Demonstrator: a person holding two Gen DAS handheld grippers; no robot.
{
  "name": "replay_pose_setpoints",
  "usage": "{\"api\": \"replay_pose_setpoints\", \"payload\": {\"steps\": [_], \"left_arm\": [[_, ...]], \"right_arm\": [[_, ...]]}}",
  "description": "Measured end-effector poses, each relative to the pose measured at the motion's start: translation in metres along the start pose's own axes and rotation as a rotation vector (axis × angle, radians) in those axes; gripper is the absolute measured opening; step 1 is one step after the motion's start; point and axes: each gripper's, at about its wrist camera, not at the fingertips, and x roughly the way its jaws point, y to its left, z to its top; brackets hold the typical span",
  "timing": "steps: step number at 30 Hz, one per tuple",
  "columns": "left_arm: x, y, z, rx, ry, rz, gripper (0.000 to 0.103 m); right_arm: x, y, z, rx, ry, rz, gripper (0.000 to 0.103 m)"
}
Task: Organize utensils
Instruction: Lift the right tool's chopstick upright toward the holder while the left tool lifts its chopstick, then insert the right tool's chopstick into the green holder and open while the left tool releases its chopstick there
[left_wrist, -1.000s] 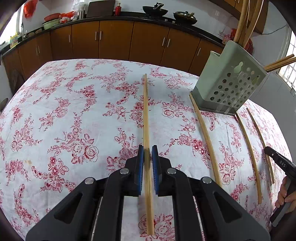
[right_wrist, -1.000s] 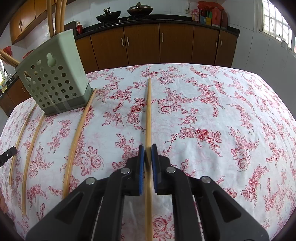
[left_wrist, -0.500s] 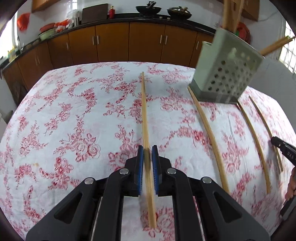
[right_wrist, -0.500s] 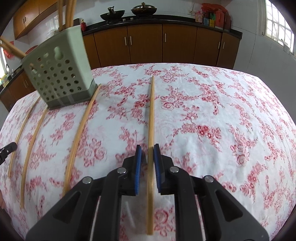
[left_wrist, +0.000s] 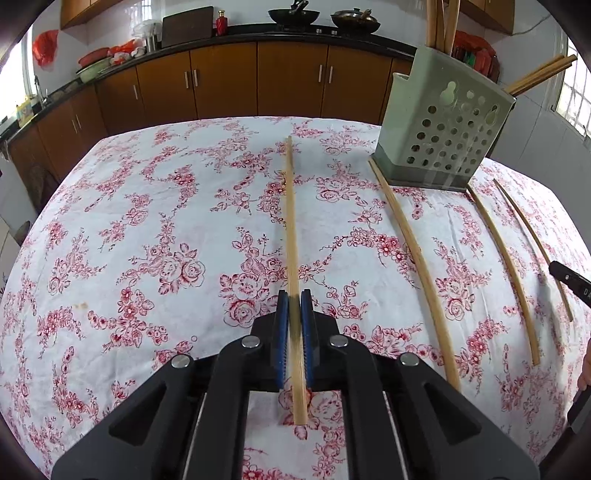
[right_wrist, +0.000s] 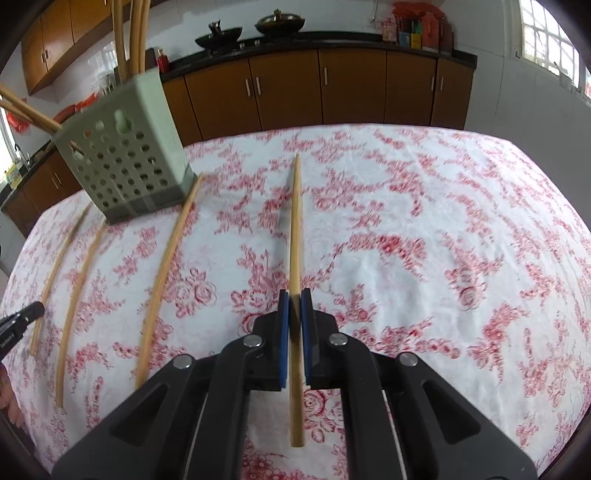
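Observation:
My left gripper (left_wrist: 294, 299) is shut on a long wooden chopstick (left_wrist: 290, 221) and holds it above the floral tablecloth. My right gripper (right_wrist: 294, 297) is shut on another chopstick (right_wrist: 295, 229), also lifted off the cloth. A pale green perforated utensil holder (left_wrist: 443, 122) with several chopsticks standing in it is at the far right in the left wrist view and at the far left in the right wrist view (right_wrist: 125, 162). Three more chopsticks lie on the cloth beside the holder: one (left_wrist: 410, 254), a second (left_wrist: 502, 266) and a third (left_wrist: 532, 243).
The table (left_wrist: 147, 221) has a white cloth with red flowers. Brown kitchen cabinets (left_wrist: 258, 81) and a dark counter with pans stand behind it. The other gripper's tip shows at the right edge of the left wrist view (left_wrist: 569, 280) and the left edge of the right wrist view (right_wrist: 18, 321).
Both grippers have risen and tilted with their chopsticks, which now hang clear of the cloth. The holder looks farther away in both views.

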Motion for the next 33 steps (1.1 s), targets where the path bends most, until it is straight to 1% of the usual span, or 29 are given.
{"api": "replay_pose_setpoints", "payload": {"steps": [3,7,10,20,24,29,31,33], "left_arm": [[-0.011,0.004,0.004,-0.011,-0.024,-0.007,0.007],[-0.032,0.007,0.013,-0.028,-0.077,-0.025,0.007],[-0.051,0.01,0.023,-0.041,-0.129,-0.035,0.007],[-0.094,0.015,0.047,-0.092,-0.273,-0.049,0.007],[-0.108,0.015,0.057,-0.101,-0.327,-0.052,0.007],[-0.119,0.013,0.066,-0.099,-0.364,-0.057,0.007],[-0.121,0.012,0.067,-0.093,-0.371,-0.06,0.007],[-0.122,0.01,0.067,-0.09,-0.373,-0.063,0.007]], "right_arm": [[-0.014,-0.002,0.007,0.003,-0.039,0.001,0.008],[-0.032,-0.003,0.017,0.005,-0.093,0.006,0.008],[-0.045,-0.002,0.025,0.007,-0.133,0.009,0.008],[-0.078,-0.003,0.044,0.017,-0.243,0.017,0.008],[-0.087,-0.003,0.051,0.019,-0.274,0.021,0.008],[-0.096,-0.002,0.056,0.013,-0.3,0.027,0.008],[-0.097,-0.001,0.058,0.01,-0.297,0.03,0.008],[-0.093,-0.001,0.059,0.003,-0.274,0.025,0.008]]}}
